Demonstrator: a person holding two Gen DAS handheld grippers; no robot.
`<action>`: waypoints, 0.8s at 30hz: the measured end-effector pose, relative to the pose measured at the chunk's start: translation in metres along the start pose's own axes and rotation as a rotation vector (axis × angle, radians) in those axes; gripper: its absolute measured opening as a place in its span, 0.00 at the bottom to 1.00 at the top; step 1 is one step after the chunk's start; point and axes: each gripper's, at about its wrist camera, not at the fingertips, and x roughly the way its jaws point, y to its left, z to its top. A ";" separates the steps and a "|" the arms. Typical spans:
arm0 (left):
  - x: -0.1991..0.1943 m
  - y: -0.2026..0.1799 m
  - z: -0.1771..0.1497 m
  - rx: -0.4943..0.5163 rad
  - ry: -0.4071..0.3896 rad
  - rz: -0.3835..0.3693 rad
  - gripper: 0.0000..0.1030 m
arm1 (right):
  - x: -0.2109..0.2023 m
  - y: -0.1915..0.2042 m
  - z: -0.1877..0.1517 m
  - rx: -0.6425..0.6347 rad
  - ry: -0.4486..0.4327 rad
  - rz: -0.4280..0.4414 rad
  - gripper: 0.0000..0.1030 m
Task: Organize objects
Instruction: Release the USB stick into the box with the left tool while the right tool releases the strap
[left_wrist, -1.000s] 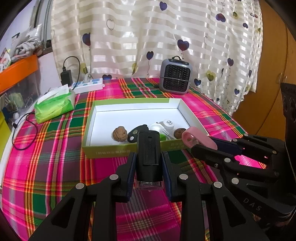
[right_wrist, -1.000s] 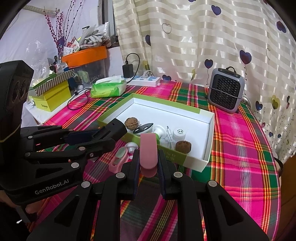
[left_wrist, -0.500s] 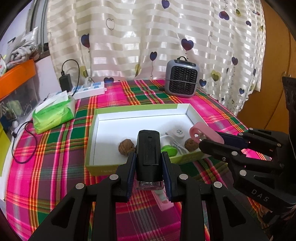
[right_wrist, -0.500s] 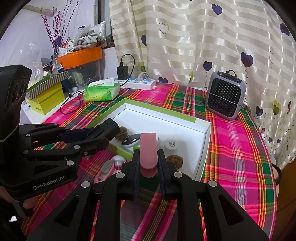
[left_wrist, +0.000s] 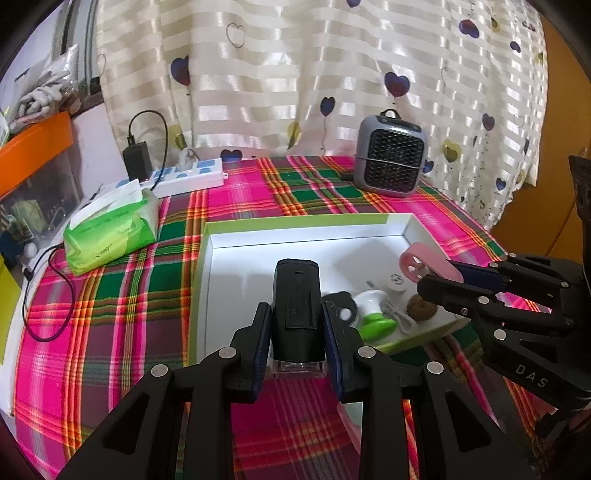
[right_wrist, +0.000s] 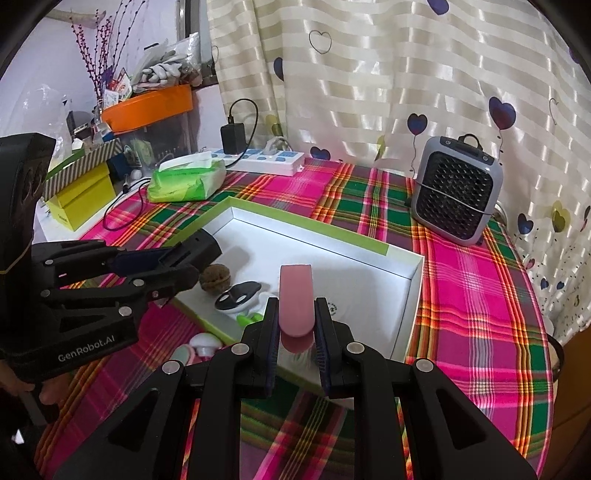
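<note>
The left gripper (left_wrist: 297, 332) is pinching a black rectangular device (left_wrist: 296, 295) between its fingers, holding it above the near-left part of the white tray (left_wrist: 306, 240). The right gripper (right_wrist: 295, 332) is pinching a pink flat object (right_wrist: 295, 302) the same way, hovering over the tray's near-right part.

Inside the tray, along its near wall, a walnut (right_wrist: 215, 277), a black-and-white gadget (right_wrist: 236, 293), a white-and-green piece (left_wrist: 371, 314), a small white round item (left_wrist: 397, 282) and a second walnut (left_wrist: 421, 307) are lying close together. A pink-and-white object (right_wrist: 201, 345) is sitting on the tabletop (right_wrist: 480, 295) just outside the tray's near wall, not yet put away.

The risk, as I judge it: both grippers are working over the same crowded strip, so they could knock each other, or a released item could land on the cluster and send a walnut rolling. The black device looks smooth and may be slipping if the pinch eases early.
</note>
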 end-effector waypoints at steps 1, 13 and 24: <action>0.002 0.001 0.001 0.000 0.001 0.002 0.25 | 0.002 -0.001 0.001 0.000 0.003 0.000 0.18; 0.020 0.015 0.009 -0.010 0.006 0.046 0.25 | 0.028 -0.007 0.009 0.010 0.040 0.011 0.18; 0.031 0.024 0.010 -0.029 0.018 0.075 0.25 | 0.048 -0.005 0.013 0.009 0.065 0.031 0.18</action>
